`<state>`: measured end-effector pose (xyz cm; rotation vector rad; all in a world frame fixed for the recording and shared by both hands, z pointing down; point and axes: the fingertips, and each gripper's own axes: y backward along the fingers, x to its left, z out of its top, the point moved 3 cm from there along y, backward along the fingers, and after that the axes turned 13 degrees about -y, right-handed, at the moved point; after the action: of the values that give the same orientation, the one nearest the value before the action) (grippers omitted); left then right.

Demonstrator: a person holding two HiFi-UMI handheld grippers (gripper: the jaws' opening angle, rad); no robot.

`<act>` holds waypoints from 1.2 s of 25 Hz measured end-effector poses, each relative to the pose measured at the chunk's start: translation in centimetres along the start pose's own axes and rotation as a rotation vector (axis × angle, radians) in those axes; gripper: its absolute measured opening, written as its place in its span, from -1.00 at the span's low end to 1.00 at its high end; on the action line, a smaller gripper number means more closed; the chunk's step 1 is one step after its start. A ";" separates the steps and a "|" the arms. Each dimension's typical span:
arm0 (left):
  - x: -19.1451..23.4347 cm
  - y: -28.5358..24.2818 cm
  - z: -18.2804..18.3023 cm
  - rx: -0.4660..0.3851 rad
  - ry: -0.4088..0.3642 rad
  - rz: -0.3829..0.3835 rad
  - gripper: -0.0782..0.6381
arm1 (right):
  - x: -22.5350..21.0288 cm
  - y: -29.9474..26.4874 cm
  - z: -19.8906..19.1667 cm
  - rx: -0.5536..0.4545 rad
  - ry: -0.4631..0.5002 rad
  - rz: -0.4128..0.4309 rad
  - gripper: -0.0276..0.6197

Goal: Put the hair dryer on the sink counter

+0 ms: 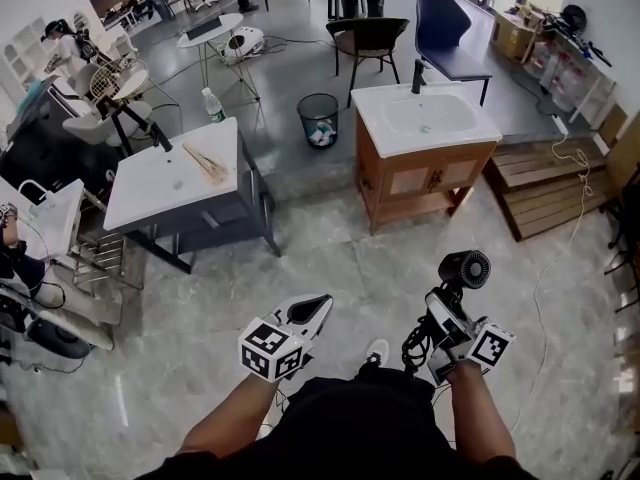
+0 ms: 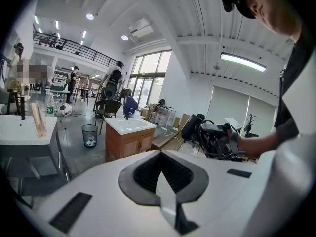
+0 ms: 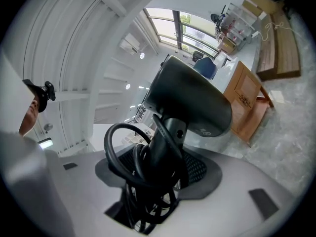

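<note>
The hair dryer (image 3: 190, 100) was dark grey, its black cord (image 3: 114, 149) looped round the handle (image 3: 167, 139). The right tongs (image 3: 159, 169) were clamped on that handle, over the floor (image 1: 340, 248), well apart from the sink tabletop (image 1: 372, 128). The left tongs (image 2: 165, 181) were together, empty.

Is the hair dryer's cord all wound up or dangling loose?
Wound up. The black cord sits bunched in loops beside the hair dryer handle, which is clamped in the right hand-held gripper.

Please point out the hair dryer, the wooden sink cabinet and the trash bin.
hair dryer (image 1: 465, 269): head view, its barrel.
wooden sink cabinet (image 1: 425, 180): head view, front door.
trash bin (image 1: 305, 118): head view, side wall.
</note>
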<state>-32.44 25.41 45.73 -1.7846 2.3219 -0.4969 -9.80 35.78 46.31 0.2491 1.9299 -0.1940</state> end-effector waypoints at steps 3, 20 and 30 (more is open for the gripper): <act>0.8 -3.6 2.2 -0.010 -0.010 -0.003 -0.78 | -0.4 -1.1 3.6 -0.001 0.004 0.021 -0.17; 1.4 -16.4 5.9 0.052 -0.040 -0.059 -0.78 | -7.2 0.2 13.4 -0.027 -0.003 -0.060 -0.17; 4.6 -21.5 7.0 0.070 -0.046 -0.102 -0.78 | -9.8 -2.2 16.7 -0.017 0.035 -0.112 -0.17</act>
<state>-11.88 14.99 47.28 -1.8688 2.1642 -0.5390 8.10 28.59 49.45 0.1338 1.9809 -0.2486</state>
